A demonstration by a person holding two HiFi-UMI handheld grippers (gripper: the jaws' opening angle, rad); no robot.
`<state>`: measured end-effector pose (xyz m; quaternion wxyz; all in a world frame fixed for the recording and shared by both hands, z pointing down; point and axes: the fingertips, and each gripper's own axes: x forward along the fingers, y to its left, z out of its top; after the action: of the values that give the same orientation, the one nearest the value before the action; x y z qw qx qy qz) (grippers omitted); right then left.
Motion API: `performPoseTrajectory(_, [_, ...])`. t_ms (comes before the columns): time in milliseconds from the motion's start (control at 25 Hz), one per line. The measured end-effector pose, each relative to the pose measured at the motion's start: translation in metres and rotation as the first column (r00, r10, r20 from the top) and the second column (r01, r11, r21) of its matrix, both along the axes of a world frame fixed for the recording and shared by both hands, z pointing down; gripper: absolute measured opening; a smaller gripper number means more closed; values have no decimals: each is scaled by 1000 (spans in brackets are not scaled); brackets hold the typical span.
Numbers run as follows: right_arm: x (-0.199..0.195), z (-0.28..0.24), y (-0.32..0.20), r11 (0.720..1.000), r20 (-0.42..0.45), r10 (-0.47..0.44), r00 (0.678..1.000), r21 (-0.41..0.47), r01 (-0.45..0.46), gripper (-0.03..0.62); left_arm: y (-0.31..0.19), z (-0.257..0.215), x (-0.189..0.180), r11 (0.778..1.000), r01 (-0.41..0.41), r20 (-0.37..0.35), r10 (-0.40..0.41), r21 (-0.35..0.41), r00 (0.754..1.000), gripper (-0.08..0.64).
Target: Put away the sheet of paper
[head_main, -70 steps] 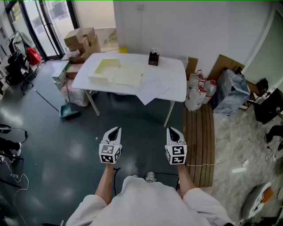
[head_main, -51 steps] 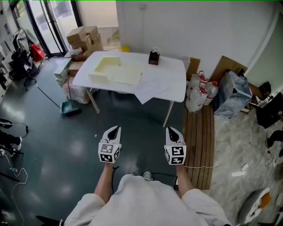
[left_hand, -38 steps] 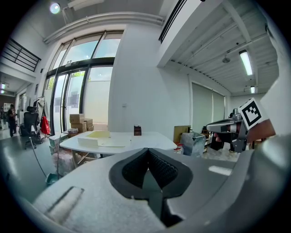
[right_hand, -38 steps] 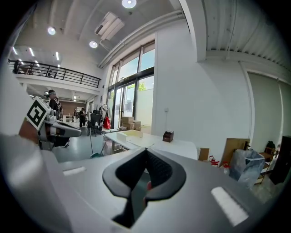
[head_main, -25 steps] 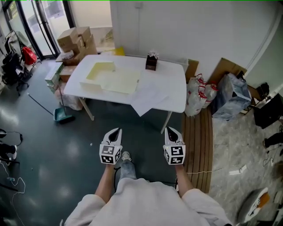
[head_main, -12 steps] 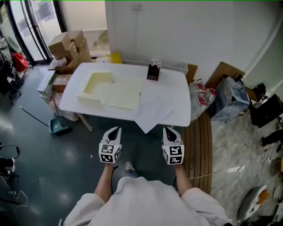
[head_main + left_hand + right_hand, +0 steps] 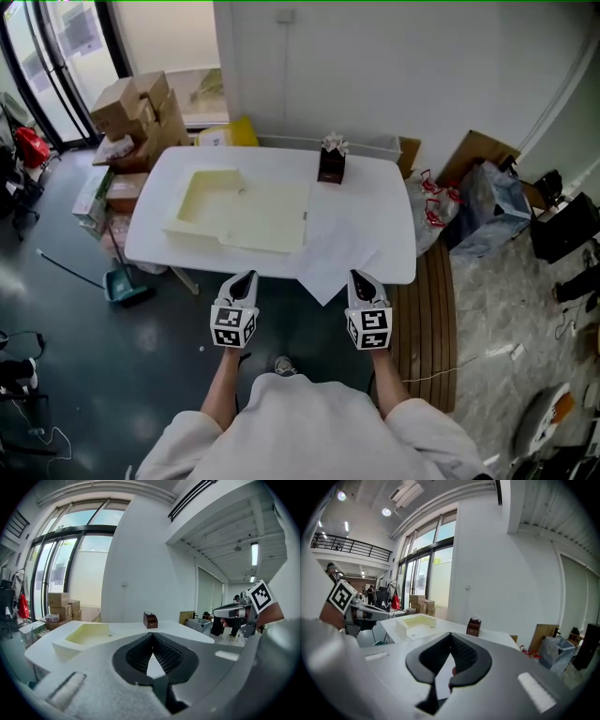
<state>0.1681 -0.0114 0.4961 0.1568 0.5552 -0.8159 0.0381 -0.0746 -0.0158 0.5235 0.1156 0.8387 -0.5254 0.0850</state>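
A white sheet of paper lies on the front right part of the white table, with one corner hanging over the front edge. To its left sits a pale yellow open case, which is also in the left gripper view and the right gripper view. My left gripper and right gripper hover side by side just short of the table's front edge, both shut and empty. In their own views the left jaws and right jaws meet at a point.
A brown tissue box stands at the table's back edge. Cardboard boxes are stacked at the back left, and a green dustpan lies on the floor to the left. Bags and a wooden slat panel lie to the right.
The table has come much closer and now reaches down to the gripper tips. Both grippers keep the same shut pose side by side.
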Motion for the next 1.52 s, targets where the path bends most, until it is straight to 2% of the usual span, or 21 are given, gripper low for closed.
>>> performPoseTrajectory(240, [-6, 8, -21, 999, -4, 36, 999, -9, -36, 0, -30, 7, -8, 999, -34, 0, 34, -6, 999, 6])
performPoseTrajectory(640, [5, 25, -37, 996, 0, 73, 997, -50, -73, 2, -56, 23, 1, 996, -70, 12, 70, -49, 997, 6])
performPoseTrajectory(1160, [27, 26, -69, 998, 60, 6, 998, -68, -1, 0, -78, 27, 28, 997, -8, 21, 10, -82, 1000, 6])
performPoseTrajectory(1520, [48, 53, -77, 991, 117, -8, 993, -132, 24, 2, -76, 44, 48, 992, 17, 32, -13, -126, 999, 6])
